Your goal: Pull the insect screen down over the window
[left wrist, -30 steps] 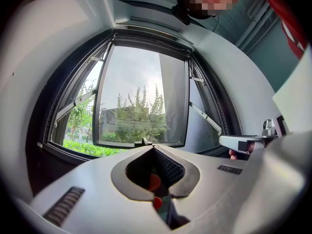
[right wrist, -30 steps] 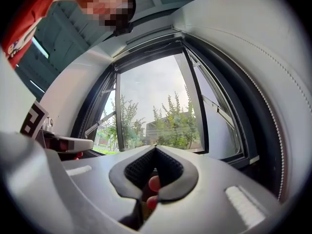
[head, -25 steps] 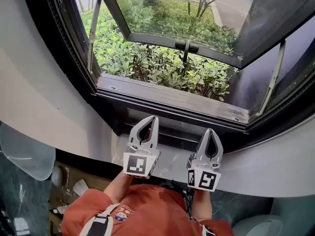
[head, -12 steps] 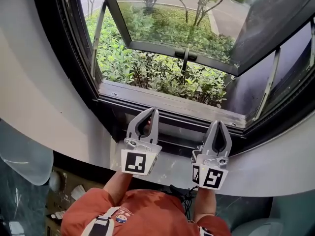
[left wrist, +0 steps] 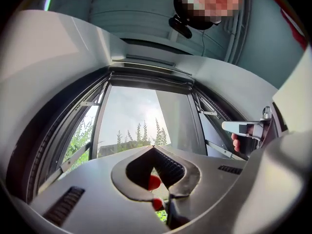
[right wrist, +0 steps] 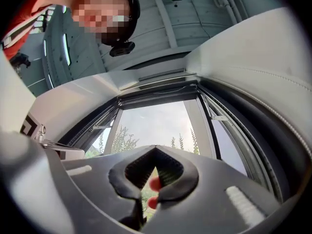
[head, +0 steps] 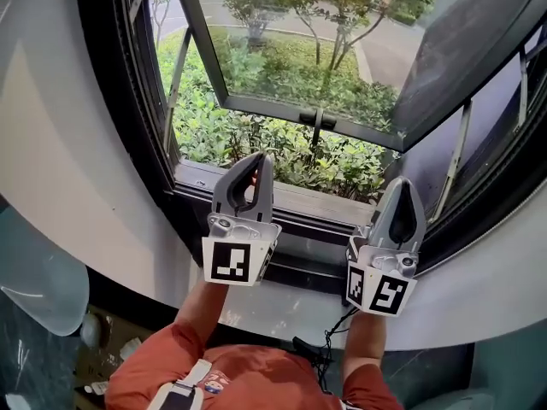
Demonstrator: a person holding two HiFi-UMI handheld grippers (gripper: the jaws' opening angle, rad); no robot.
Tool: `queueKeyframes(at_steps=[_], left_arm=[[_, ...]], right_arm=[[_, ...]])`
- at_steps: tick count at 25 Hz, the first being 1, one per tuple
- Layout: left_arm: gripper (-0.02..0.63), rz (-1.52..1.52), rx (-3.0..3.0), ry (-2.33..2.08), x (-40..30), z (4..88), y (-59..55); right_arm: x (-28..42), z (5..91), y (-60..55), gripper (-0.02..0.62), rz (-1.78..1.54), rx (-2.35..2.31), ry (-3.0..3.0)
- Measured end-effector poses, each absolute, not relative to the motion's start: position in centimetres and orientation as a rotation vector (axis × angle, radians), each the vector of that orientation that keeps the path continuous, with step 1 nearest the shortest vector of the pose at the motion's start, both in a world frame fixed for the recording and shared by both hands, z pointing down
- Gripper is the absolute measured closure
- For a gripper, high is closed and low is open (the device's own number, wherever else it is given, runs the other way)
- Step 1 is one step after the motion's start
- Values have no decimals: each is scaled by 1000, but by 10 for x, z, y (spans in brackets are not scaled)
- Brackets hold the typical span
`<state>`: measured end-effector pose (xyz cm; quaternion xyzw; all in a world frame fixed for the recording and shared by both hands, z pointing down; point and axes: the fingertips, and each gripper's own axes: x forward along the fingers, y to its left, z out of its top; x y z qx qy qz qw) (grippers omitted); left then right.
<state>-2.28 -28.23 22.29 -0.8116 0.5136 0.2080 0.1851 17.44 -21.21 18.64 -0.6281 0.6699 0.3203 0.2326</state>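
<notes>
Pointing up at open window (head: 282,107) just ahead, left gripper (head: 261,157), right gripper (head: 403,183), jaws together

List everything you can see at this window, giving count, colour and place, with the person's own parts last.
Window frame: one, black, centre.
Open sash: one, dark-framed glass, tilted outward.
Handle: one, dark, on the sash's lower rail.
Shrubs: many, green, outside below.
Wall: white, around the window.
Cable: one, black, bottom centre.
Top: one, orange-red, bottom edge.
Left gripper: one, grey, shut, before the sill.
Right gripper: one, grey, shut, beside it.
</notes>
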Motion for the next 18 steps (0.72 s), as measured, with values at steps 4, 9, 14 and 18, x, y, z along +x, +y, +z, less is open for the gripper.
queueKeyframes(at_steps=[4, 9, 14, 18], left_arm=[[601, 669, -2209, 1407, -27, 181, -286], [601, 719, -2131, 1366, -30, 136, -285], [601, 746, -2074, 1332, -32, 88, -286], [601, 758, -2019, 1298, -31, 48, -281]], right_arm=[[172, 148, -214, 586, 974, -1683, 1808], [165, 104, -211, 586, 1085, -1639, 1772], [162, 59, -211, 586, 1192, -1609, 1730], [158, 25, -210, 587, 1307, -1608, 1702]])
